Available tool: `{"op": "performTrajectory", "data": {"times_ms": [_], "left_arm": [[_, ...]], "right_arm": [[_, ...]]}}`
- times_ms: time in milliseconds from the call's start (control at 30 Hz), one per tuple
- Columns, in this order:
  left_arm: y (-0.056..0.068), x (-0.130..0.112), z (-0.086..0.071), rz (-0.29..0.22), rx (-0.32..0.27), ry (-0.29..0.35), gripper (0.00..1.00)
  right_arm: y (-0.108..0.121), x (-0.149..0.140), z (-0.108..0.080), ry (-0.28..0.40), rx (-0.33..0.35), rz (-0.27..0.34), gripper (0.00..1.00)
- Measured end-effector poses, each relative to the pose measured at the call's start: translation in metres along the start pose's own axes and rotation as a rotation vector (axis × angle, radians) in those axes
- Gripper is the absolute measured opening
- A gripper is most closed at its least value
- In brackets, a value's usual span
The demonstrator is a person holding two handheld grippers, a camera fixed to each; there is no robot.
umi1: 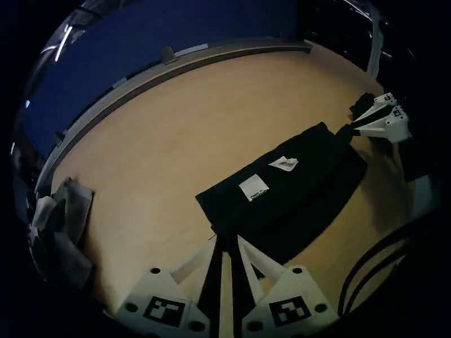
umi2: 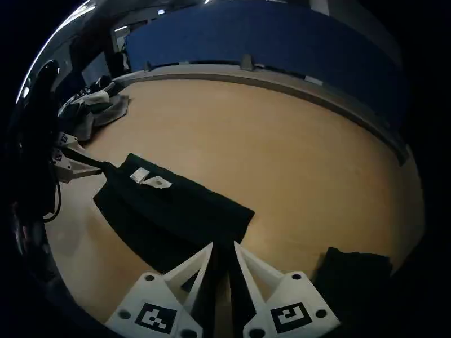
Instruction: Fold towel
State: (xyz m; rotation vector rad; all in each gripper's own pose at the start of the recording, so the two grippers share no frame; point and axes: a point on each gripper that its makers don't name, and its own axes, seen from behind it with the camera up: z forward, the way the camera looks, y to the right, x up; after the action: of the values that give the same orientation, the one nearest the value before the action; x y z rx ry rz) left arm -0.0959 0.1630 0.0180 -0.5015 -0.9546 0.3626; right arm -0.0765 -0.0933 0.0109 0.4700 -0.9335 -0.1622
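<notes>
A black towel (umi1: 293, 197) lies folded into a long band on the wooden table (umi1: 169, 141), with two white labels (umi1: 253, 187) on top. My left gripper (umi1: 225, 241) is at the towel's near corner, fingers pressed together on the fabric. In the right gripper view the towel (umi2: 180, 211) runs from the left toward me. My right gripper (umi2: 224, 246) is shut on its near end. The right gripper (umi1: 350, 129) also appears far off in the left gripper view, at the towel's opposite end. The left gripper (umi2: 102, 165) appears likewise at the far end in the right gripper view.
A heap of grey cloths (umi1: 62, 225) sits at the table's left edge, also seen as the grey heap (umi2: 93, 110). Another dark cloth (umi2: 355, 270) lies near the right gripper. A blue partition (umi1: 169, 34) backs the table. Black cables (umi1: 372, 265) hang at the near right.
</notes>
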Motion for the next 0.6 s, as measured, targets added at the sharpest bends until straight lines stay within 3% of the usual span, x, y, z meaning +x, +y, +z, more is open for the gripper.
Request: {"op": "performTrajectory", "data": {"times_ms": [600], "left_arm": [[-0.013, 0.003, 0.025, 0.006, 0.034, -0.012, 0.13]], "right_arm": [[0.009, 0.001, 0.027, -0.021, -0.026, 0.02, 0.12]]}}
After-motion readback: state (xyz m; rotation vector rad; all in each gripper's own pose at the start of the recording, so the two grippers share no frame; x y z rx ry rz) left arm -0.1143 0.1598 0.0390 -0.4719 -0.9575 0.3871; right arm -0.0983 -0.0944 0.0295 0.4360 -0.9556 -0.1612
